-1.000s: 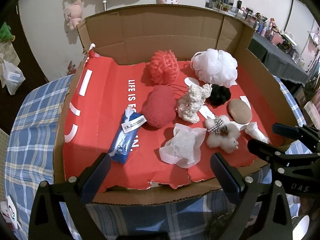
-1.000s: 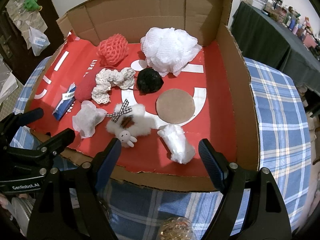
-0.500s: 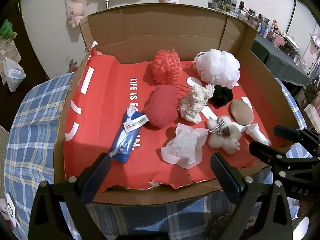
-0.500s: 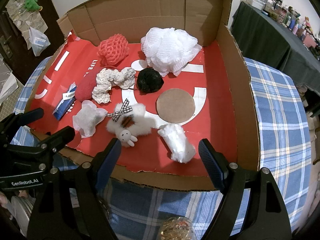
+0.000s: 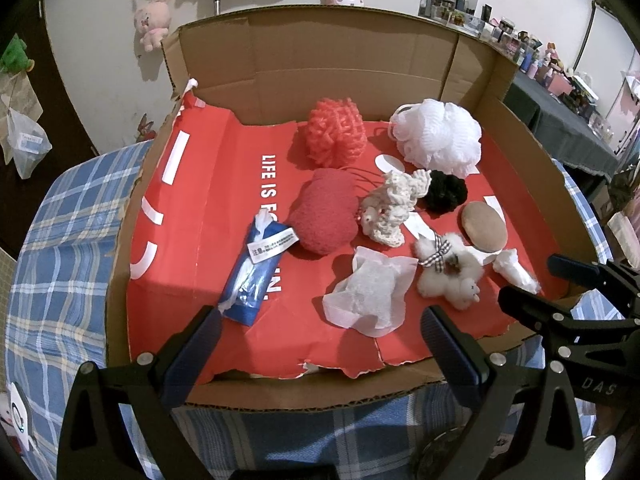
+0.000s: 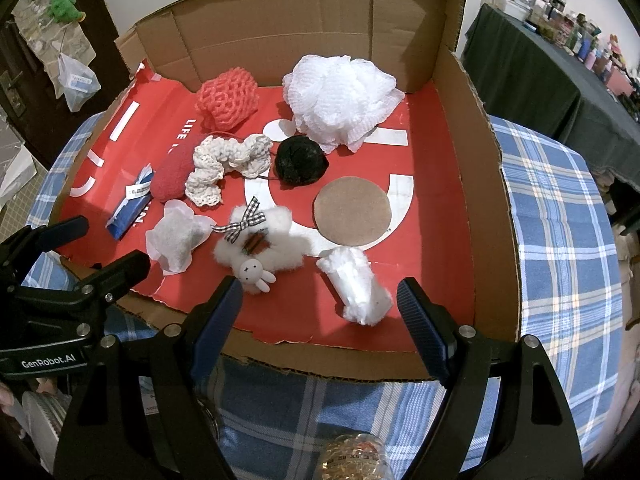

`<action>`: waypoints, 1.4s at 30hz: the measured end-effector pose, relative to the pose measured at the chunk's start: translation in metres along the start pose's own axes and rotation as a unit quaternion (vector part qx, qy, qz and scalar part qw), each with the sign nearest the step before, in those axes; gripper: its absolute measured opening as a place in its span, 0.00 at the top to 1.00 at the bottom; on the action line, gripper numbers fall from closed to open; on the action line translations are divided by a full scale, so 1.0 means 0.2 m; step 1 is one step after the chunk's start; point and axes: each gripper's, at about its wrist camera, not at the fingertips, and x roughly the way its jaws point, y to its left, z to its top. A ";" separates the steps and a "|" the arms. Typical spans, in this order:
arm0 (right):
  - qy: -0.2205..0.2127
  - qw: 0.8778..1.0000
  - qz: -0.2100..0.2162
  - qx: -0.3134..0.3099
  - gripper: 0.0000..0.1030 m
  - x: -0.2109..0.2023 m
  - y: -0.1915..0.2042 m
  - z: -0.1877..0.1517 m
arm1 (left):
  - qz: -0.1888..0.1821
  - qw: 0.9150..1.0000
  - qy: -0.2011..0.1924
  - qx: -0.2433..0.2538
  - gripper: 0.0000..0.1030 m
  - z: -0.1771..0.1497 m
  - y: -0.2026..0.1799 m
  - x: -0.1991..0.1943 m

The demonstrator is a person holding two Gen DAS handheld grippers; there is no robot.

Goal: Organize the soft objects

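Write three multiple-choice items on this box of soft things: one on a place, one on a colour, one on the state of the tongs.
1. What lies right beside the black pom-pom, toward the box's back wall?
A. white mesh puff
B. blue tissue pack
C. brown round pad

2. What colour is the box's liner?
A. green
B. red
C. yellow

3. How do the right tongs stand?
A. shut on the cotton roll
B. shut on nothing
C. open, holding nothing

Answers:
1 A: the white mesh puff sits just behind it.
2 B: the liner is red with white print.
3 C: the fingers stand wide apart short of the cotton roll.
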 end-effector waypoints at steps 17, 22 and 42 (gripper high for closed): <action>-0.026 0.999 -0.019 0.002 0.23 -0.09 0.00 0.01 | 0.010 1.000 -0.020 -0.017 0.02 -0.02 0.02 -0.05; -0.069 0.997 -0.025 -0.001 0.23 -0.31 0.01 0.00 | 0.022 0.998 -0.046 -0.023 0.02 -0.04 0.05 -0.18; -0.233 0.971 -0.030 -0.043 0.05 -0.78 0.24 -0.88 | -0.023 0.967 -0.254 -0.022 0.00 -0.72 0.01 -1.00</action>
